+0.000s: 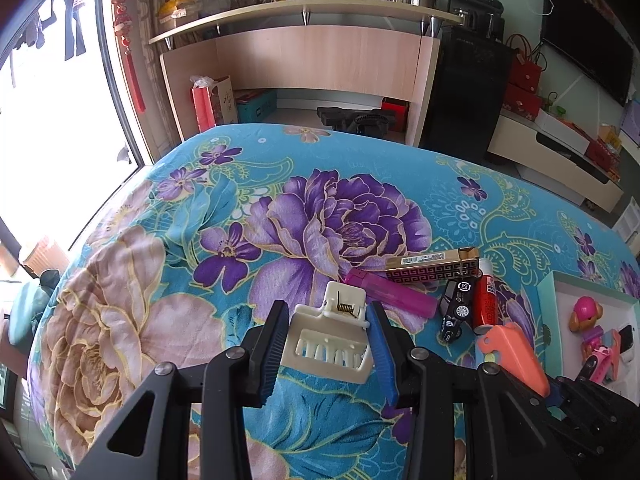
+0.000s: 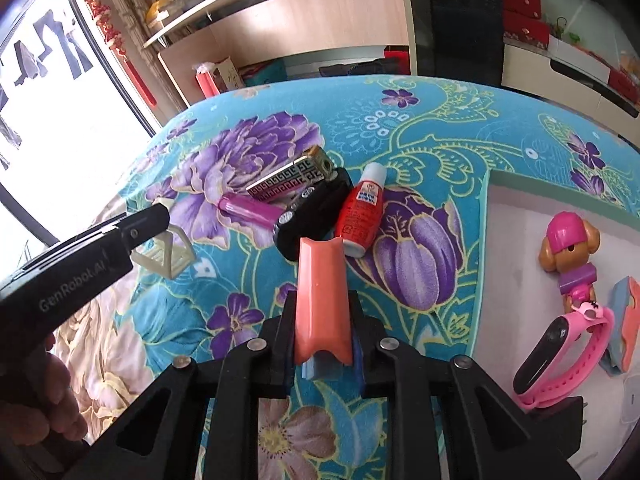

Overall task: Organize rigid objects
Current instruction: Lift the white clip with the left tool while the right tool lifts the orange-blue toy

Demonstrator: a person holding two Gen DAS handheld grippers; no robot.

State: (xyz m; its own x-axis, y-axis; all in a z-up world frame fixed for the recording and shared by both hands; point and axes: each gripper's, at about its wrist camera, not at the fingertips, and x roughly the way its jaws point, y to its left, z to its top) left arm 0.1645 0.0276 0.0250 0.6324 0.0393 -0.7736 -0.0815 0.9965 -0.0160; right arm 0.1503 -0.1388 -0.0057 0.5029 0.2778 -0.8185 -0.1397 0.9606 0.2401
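Note:
My left gripper is shut on a cream hair claw clip just above the floral cloth; the clip also shows in the right wrist view. My right gripper is shut on an orange plastic piece, which also shows in the left wrist view. Ahead lie a gold patterned box, a purple lighter, a black toy car and a red bottle. A tray at right holds a toy dog and a pink watch band.
The table is covered by a teal floral cloth. A wooden counter and a black cabinet stand behind it. A window is at the left. The left gripper's body crosses the right wrist view's left side.

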